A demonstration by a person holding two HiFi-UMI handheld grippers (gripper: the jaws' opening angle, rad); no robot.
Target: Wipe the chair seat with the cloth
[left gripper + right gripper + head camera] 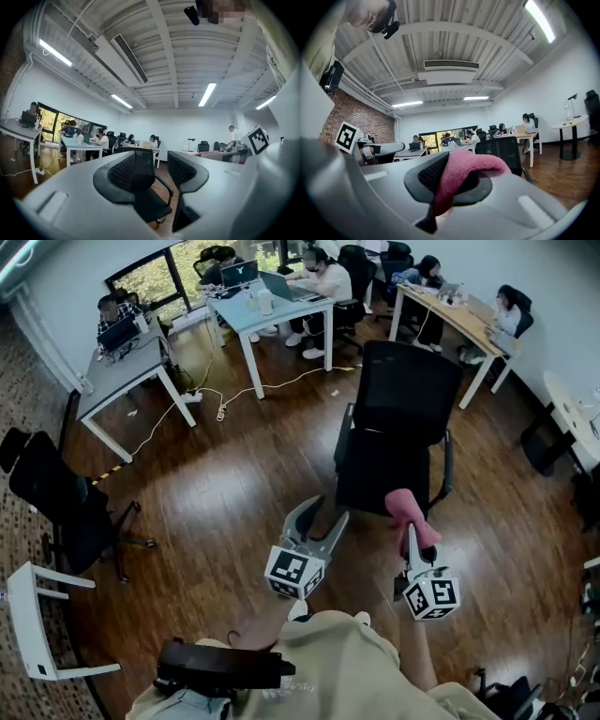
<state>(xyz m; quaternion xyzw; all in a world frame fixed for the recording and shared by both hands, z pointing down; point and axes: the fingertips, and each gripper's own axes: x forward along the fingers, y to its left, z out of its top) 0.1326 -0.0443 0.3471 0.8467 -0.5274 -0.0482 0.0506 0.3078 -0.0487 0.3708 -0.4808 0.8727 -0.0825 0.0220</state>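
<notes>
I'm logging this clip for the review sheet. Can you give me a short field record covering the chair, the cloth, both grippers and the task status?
chair: black office chair, upright on the wood floor
right gripper: shut on the pink cloth, held in front of the chair
left gripper: open, nothing between its jaws
cloth: folded over one jaw, drooping out of the grip
task status: wiping apparently not begun; the cloth looks short of the seat
</notes>
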